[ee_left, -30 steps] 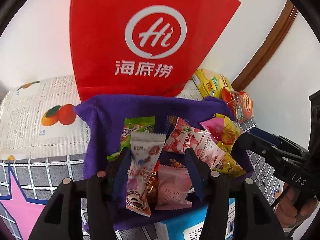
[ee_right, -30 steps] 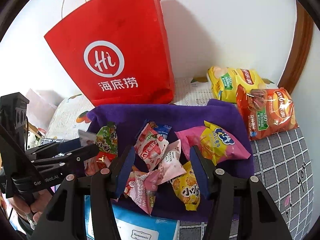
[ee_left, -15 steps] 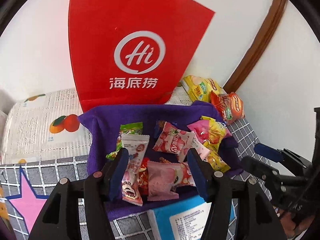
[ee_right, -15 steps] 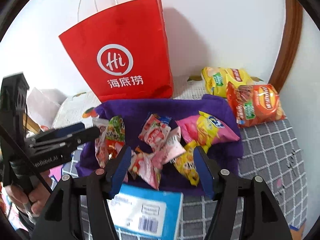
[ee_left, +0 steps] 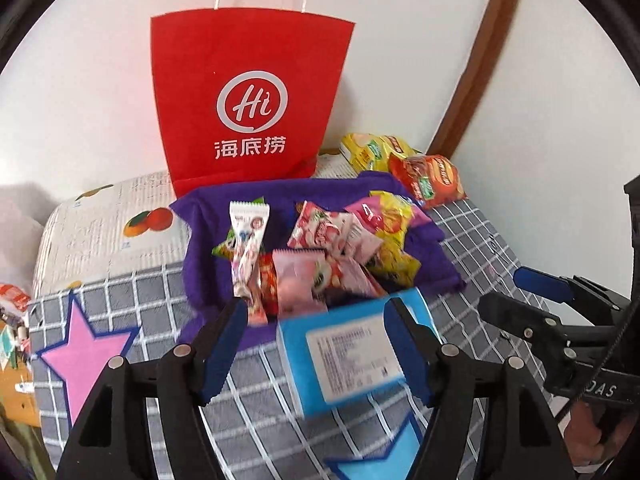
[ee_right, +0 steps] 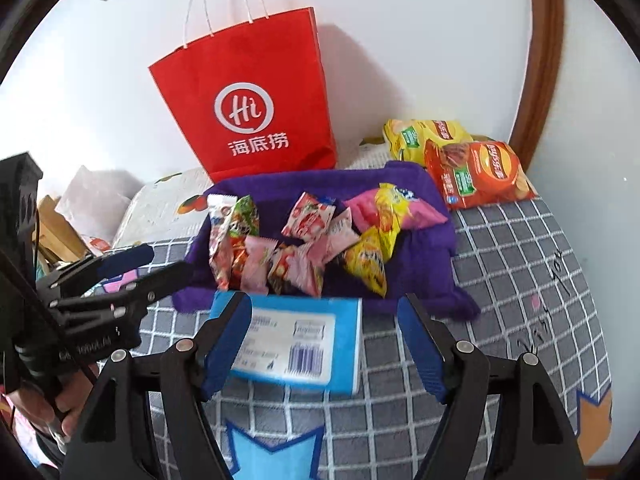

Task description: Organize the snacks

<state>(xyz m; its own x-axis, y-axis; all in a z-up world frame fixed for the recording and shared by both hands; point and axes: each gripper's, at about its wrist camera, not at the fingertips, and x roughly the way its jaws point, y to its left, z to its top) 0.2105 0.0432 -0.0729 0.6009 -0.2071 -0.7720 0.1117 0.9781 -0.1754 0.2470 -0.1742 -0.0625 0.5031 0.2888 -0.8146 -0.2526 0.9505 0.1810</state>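
Several small snack packets [ee_left: 320,248] [ee_right: 296,244] lie piled on a purple cloth [ee_left: 424,256] [ee_right: 424,256]. A red paper bag [ee_left: 248,100] [ee_right: 248,96] stands behind it against the wall. Two chip bags, yellow [ee_right: 424,136] and orange [ee_right: 480,176], lie at the back right. A blue box [ee_left: 352,352] [ee_right: 296,340] lies in front of the cloth. My left gripper [ee_left: 312,344] is open and empty above the box. My right gripper [ee_right: 324,344] is open and empty, also above the box. Each gripper shows at the edge of the other's view.
The surface is a bed with a grey checked cover [ee_right: 520,288] with star patches [ee_left: 84,356]. A pillow with orange fruit print [ee_left: 112,232] lies at the back left. A brown wooden frame [ee_right: 540,60] runs up the white wall. Clutter [ee_right: 60,224] sits beside the bed's left edge.
Both grippers have pulled back and up from the snack pile. The blue box and more of the bed cover have come into view. Both stay open and empty.
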